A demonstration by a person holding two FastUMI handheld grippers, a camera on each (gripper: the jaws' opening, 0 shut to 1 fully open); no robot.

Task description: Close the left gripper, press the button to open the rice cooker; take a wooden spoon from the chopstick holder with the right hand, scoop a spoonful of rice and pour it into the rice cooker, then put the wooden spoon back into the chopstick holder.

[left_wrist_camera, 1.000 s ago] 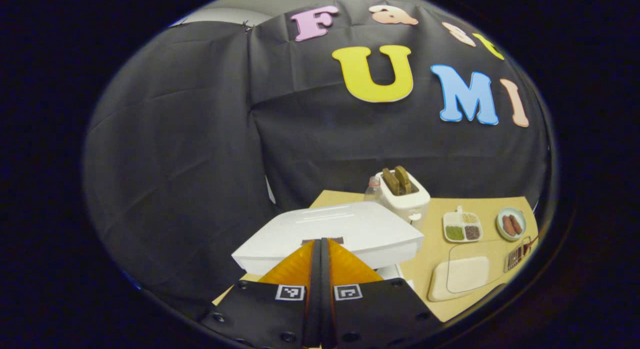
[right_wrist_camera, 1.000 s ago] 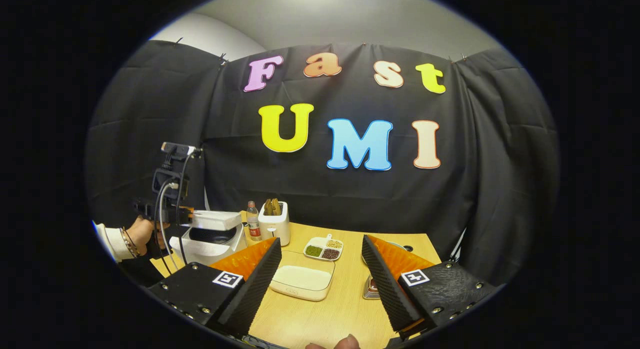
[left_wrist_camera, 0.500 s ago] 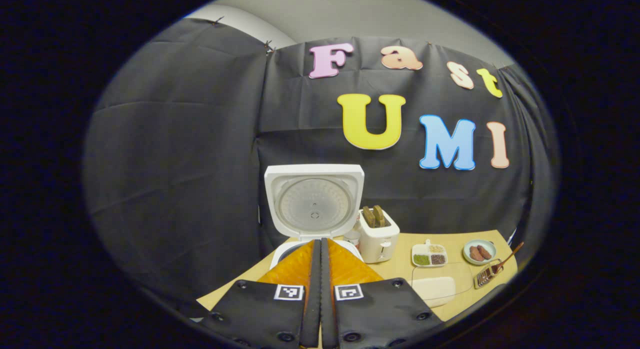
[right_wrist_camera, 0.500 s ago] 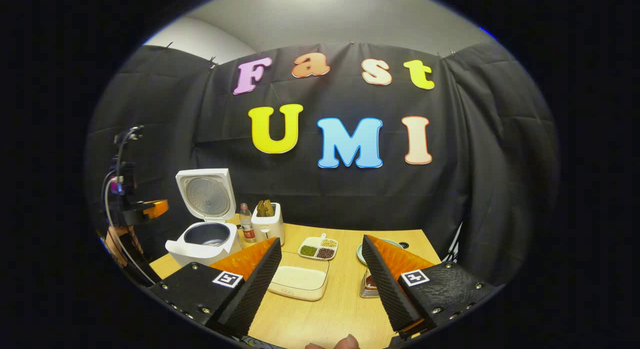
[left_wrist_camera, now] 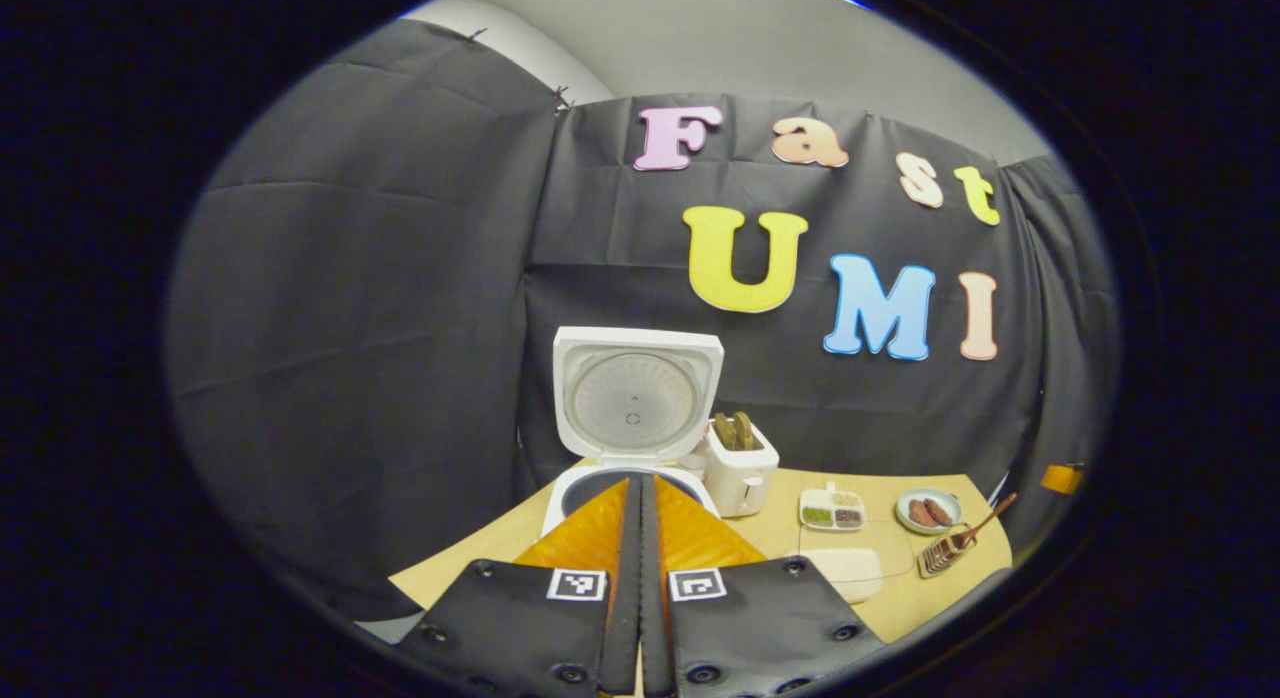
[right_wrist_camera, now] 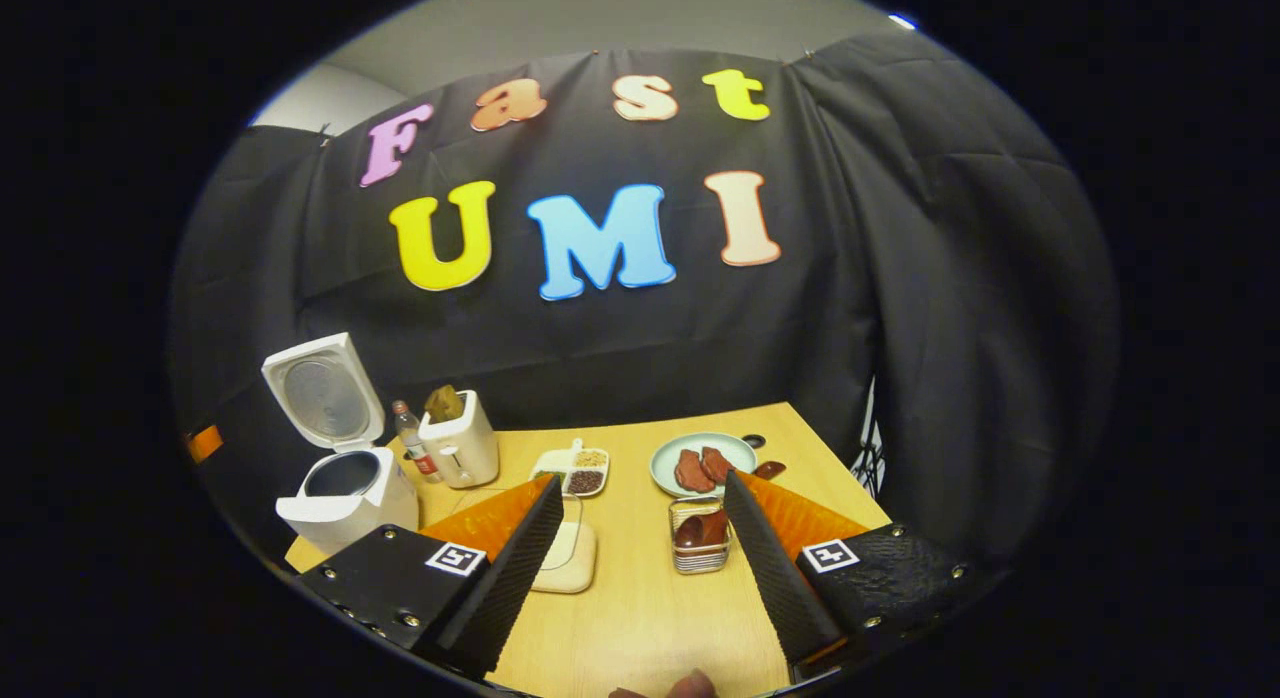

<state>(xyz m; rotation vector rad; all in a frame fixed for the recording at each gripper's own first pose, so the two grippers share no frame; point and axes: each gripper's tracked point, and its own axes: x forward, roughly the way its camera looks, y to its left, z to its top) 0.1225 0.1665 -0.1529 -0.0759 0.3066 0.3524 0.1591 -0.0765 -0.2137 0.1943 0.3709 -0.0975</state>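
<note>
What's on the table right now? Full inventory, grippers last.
White rice cooker: 1, lid up, pot exposed, table's far left corner.
Clear plastic bottle with red label: 1, between cooker and toaster.
White toaster: 1, brown slices in its slots, right of the cooker.
White divided dish of grains: 1, green, brown and pale fillings, mid-table.
Clear lidded box of white rice: 1, in front of the divided dish.
Pale green plate: 1, two brown sausage-like pieces on it, right of the dish.
Wire chopstick holder: 1, metal, in front of the plate.
Wooden spoon: 1, brown, handle sticking out of the holder.
Wooden table: 1, light brown.
Left gripper: shut, empty.
Right gripper: open, above the holder.
</note>
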